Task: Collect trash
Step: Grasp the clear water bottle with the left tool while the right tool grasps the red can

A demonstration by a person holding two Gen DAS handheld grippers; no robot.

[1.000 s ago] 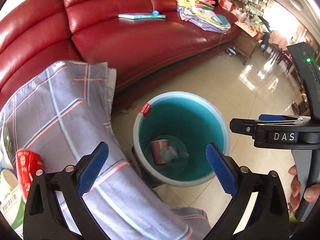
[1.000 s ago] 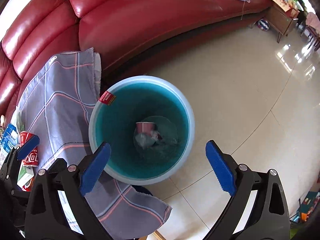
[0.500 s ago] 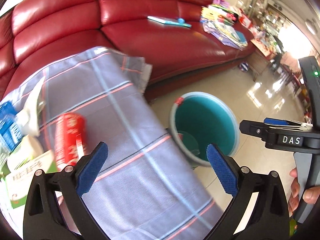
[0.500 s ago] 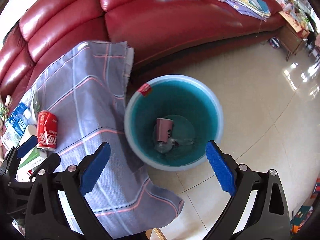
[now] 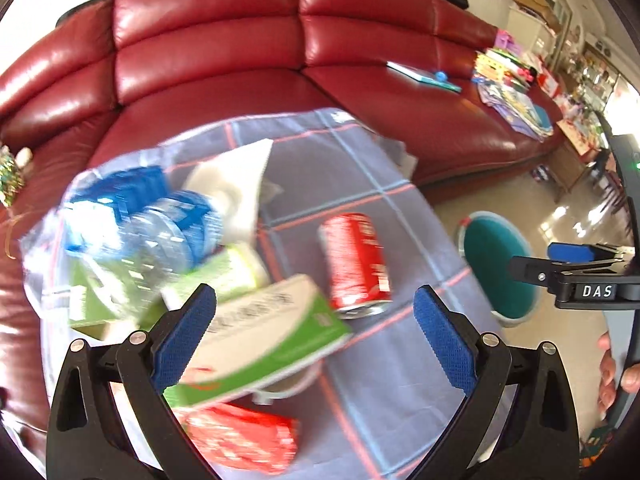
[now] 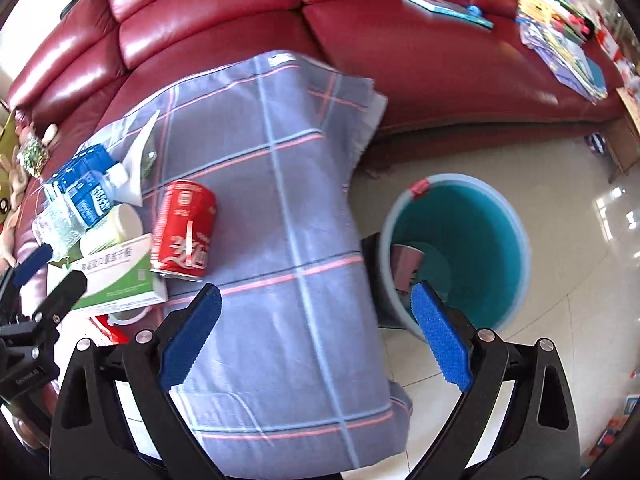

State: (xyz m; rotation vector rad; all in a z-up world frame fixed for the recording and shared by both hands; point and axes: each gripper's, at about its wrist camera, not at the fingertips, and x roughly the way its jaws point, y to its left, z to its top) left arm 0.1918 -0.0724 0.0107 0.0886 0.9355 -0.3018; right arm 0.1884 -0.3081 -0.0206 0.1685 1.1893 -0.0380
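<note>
Left gripper point(image 5: 314, 334): I held it with jaws spread wide, nothing between the blue pads point(image 5: 182, 336); it hung over the litter pile.

Right gripper point(image 6: 316, 334): likewise released and empty, above the cloth's bare stretch, its right finger overlapping the bin rim in my view.

Checked cloth point(image 6: 280, 208): grey-blue with pink and pale blue lines, draped over a raised surface in front of the red sofa point(image 6: 360, 40); all loose trash lay at its left end.

Red can point(image 6: 185, 230): on its side on the cloth, touching the box.

Green-and-white box point(image 6: 116, 280): lying flat, printed face up, just below the left gripper in its own view, where it was blurred.

White cylindrical container point(image 6: 114, 230): on its side, between box and bottle.

Clear bottle point(image 6: 80, 204) with blue label: on its side at the far left, beside blue packaging and a white wrapper point(image 6: 138, 168).

Red-and-white packet point(image 5: 240, 440): partly under the box; I could not tell what kind.

Teal bin point(image 6: 456, 248): on the tiled floor, just beside the cloth's right edge; a pinkish cup point(image 6: 406, 262) and other scraps lay at its bottom.

Sofa seat: a thin book point(image 6: 444, 8) and a stack of papers point(image 6: 560, 40), well apart from the trash.
</note>
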